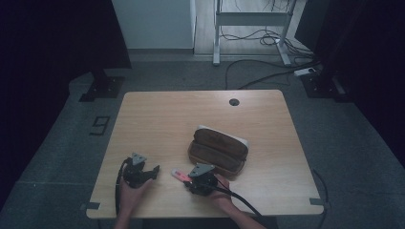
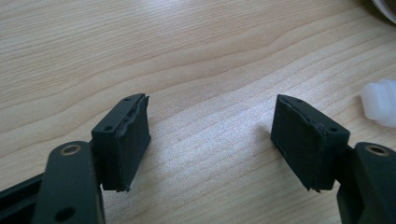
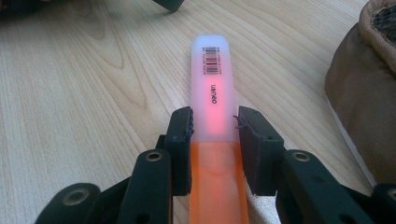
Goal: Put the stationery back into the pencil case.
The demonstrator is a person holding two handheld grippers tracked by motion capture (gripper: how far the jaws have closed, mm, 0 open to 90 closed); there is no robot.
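Note:
An orange highlighter (image 3: 212, 93) with a frosted cap and a barcode lies flat on the wooden table (image 1: 157, 119), left of a brown pencil case (image 1: 217, 150). My right gripper (image 3: 215, 126) straddles it where cap meets barrel, both pads against its sides. From above, that gripper (image 1: 186, 177) points left along the highlighter (image 1: 177, 173). My left gripper (image 1: 155, 172) rests on the table just left of the cap end, aimed right. Its jaws (image 2: 210, 126) stand wide open over bare wood, and a white cap tip (image 2: 380, 102) shows at the right edge.
The pencil case (image 3: 364, 93) lies open, close to the right of the highlighter, with a white rim (image 1: 241, 140) behind it. A cable hole (image 1: 233, 101) sits at the table's far edge. Cables trail from both grippers off the near edge.

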